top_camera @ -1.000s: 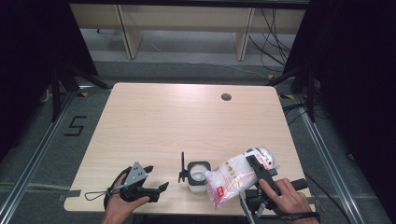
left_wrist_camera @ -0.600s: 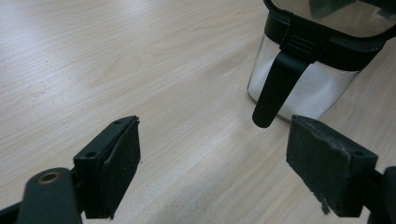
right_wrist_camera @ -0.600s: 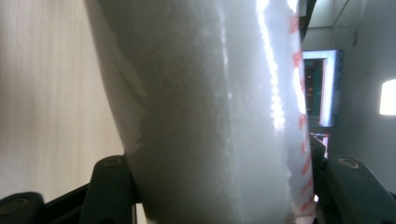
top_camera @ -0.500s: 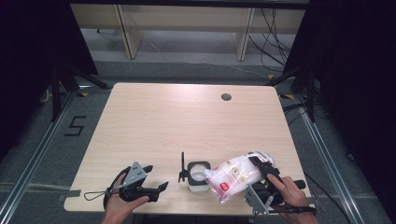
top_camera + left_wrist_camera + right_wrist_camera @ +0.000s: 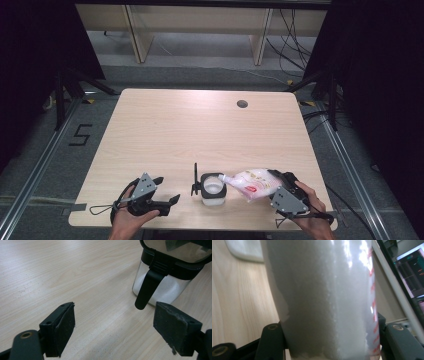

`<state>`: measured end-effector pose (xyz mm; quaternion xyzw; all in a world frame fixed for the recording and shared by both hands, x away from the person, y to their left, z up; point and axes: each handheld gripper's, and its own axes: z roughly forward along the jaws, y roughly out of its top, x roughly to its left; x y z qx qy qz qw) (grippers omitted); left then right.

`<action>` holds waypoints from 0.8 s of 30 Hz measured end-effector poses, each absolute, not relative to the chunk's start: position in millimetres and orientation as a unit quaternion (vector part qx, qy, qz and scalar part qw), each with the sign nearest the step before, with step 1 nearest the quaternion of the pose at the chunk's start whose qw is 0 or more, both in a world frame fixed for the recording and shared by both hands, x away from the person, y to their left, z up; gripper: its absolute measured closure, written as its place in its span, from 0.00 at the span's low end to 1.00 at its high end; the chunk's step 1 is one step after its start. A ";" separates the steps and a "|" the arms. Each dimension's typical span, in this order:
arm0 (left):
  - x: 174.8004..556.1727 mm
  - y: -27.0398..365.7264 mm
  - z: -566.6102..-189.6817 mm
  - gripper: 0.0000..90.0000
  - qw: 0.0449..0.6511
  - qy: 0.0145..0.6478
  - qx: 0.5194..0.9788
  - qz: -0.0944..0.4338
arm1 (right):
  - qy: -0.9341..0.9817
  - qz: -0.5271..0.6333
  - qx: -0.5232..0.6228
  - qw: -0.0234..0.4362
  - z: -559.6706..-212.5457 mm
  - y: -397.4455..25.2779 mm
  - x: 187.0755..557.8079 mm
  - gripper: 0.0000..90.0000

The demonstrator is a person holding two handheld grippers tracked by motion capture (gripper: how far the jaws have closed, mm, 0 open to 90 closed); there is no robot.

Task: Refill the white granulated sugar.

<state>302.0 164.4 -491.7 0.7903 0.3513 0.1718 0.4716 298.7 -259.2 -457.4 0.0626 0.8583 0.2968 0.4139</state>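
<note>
- The bag of white granules (image 5: 254,183) is lying tilted near the front edge of the desk (image 5: 200,130), its narrow spout end reaching over the open jar (image 5: 213,188); in the right gripper view the bag (image 5: 322,297) is bulging between the two black fingers.
- Judging by that bulge, the bag is soft and shifting, fairly heavy for its size, with a glossy, likely slippery film; a hold across the full lower body, well back from the spout, is looking safest, since a hard squeeze could push grains out too fast.
- The right gripper (image 5: 289,196) is pinching the bag at its rear end, fingers pressed into its sides.
- The jar (image 5: 170,272) is looking rigid, glass-like and breakable, its black lid (image 5: 194,179) standing up on the left; granules are already lying inside.
- The left gripper (image 5: 159,201) is resting on the desk just beside the jar, its fingers (image 5: 61,327) spread wide and gripping nothing.
</note>
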 end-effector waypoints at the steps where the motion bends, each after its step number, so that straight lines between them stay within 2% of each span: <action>1: 302.1 164.4 -491.6 0.19 0.471 0.351 0.791 0.172 | 0.856 0.314 0.081 0.402 -459.5 -260.6 300.2 0.49; 6: 302.4 165.5 -491.3 0.19 0.470 0.352 0.790 0.174 | 0.849 0.369 0.114 0.360 -467.0 -267.8 311.7 0.49; 17: 302.4 165.4 -491.5 0.19 0.470 0.353 0.791 0.172 | 0.815 0.459 0.189 0.299 -486.5 -279.7 353.0 0.50; 24: 301.6 164.1 -491.2 0.19 0.474 0.345 0.792 0.173 | 0.801 0.472 0.233 0.284 -494.6 -290.0 354.5 0.51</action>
